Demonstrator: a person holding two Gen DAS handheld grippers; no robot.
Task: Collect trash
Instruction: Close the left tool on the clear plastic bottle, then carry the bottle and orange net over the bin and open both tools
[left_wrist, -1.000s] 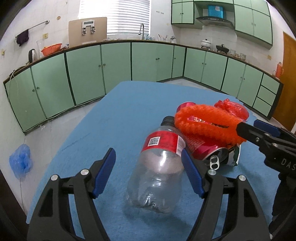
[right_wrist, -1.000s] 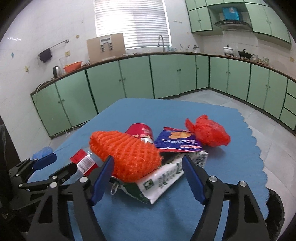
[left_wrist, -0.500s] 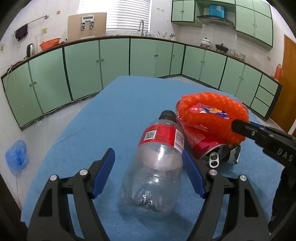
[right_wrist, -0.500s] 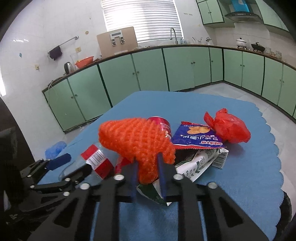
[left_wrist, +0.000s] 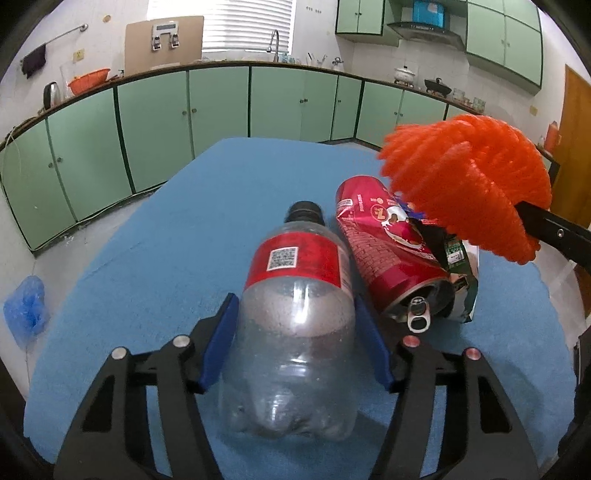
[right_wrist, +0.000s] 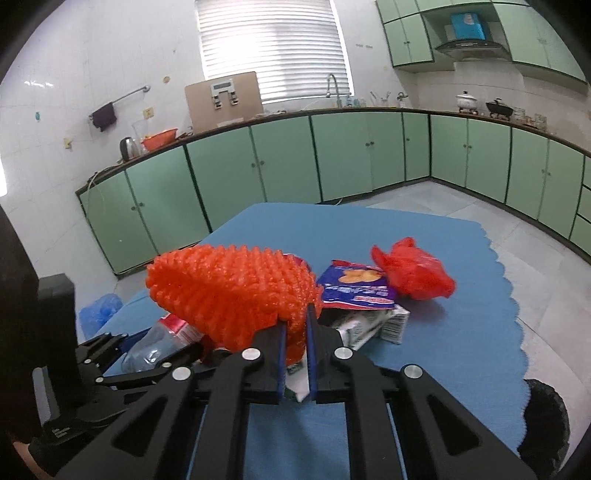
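— Fingers first, then: how did they stand?

— Both blue pads of the left gripper (left_wrist: 295, 339) flanked the clear plastic bottle (left_wrist: 295, 325) low on its body and looked to be touching its sides. Those jaws had just been closing with the bottle between them. The right gripper (right_wrist: 295, 328) was pinched tight on the orange foam fruit net (right_wrist: 232, 288), with one edge of the net squeezed between its pads.

— So how much of the trash had been collected?

— By my reckoning, very little. The net hung clear of the pile, but I saw no bin or bag for it. Everything else lay on the blue tablecloth (left_wrist: 155, 236): the bottle, a crushed red can (left_wrist: 388, 254), a blue snack packet (right_wrist: 354, 286), a torn green-and-white wrapper (right_wrist: 373, 326) and a crumpled red plastic bag (right_wrist: 413, 273). Two pieces were in hand and four were untouched.

— Which way did the bottle lie?

— On its side, with its long axis running away from the left gripper. Its black cap (left_wrist: 304, 212) pointed towards the far cabinets, and its base sat nearest the gripper. The can lay just beside it on the right, nearly parallel, with its pull-tab end facing the gripper.
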